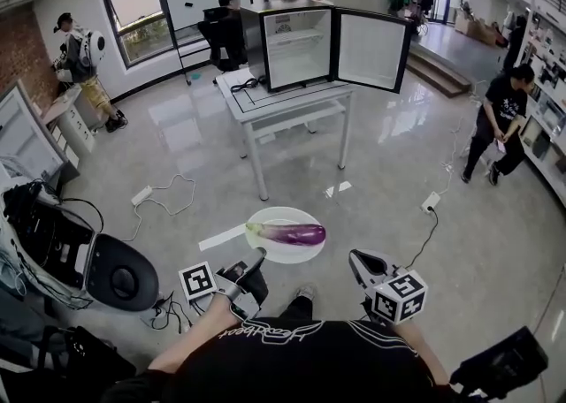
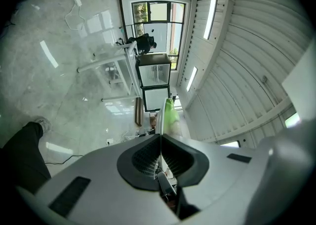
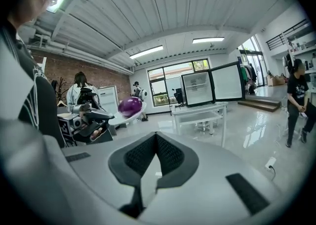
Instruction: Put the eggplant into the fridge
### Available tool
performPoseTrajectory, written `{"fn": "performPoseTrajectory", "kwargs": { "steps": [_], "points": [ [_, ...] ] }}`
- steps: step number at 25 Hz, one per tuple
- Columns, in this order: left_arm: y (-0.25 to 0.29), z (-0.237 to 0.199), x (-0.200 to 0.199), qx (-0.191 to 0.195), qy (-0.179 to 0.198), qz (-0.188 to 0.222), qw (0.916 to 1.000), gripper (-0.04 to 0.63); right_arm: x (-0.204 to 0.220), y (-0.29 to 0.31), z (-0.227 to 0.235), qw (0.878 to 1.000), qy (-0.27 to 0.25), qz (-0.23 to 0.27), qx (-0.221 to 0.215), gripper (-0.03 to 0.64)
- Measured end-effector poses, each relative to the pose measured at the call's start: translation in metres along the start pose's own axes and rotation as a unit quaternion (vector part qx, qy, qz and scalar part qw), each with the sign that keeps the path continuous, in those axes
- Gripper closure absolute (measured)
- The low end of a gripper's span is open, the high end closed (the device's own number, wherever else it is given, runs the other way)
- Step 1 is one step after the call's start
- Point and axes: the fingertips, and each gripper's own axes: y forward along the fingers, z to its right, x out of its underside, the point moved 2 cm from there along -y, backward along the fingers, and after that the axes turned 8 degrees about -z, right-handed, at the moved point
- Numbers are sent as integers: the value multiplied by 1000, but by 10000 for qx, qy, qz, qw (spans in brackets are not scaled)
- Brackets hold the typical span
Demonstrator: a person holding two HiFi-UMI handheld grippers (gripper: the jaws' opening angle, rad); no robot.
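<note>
Jaws of the left gripper (image 2: 160, 137) are clamped on the rim of the white plate (image 1: 274, 215); jaws of the right gripper (image 3: 157, 135) are shut on nothing. The plate is best carried level to the open fridge (image 1: 296, 48) on the surface (image 1: 265, 102), probably, or the eggplant (image 1: 287, 232) gets rolled off. It's long, glossy purple and green-stemmed, and is laid across the plate.

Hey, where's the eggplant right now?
Head view, lower centre: the eggplant lies on the white plate gripped by the left tongs, far short of the open fridge.
</note>
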Motion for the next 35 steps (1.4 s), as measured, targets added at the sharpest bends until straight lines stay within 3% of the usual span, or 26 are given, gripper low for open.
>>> {"fn": "performPoseTrajectory", "kwargs": {
  "steps": [7, 14, 23, 35],
  "points": [
    [3, -1, -5, -6, -65, -35, 10000, 578, -2, 8, 2, 9993, 319, 37, -180, 612],
    [7, 0, -8, -34, -100, -30, 9999, 578, -6, 10, 2, 9998, 86, 73, -151, 612],
    [30, -8, -19, -25, -165, -143, 9998, 578, -10, 21, 24, 9997, 231, 108, -59, 612],
    [77, -22, -75, -45, -349, -209, 9992, 578, -32, 77, 71, 9989, 461, -83, 10, 612]
  ]
}}
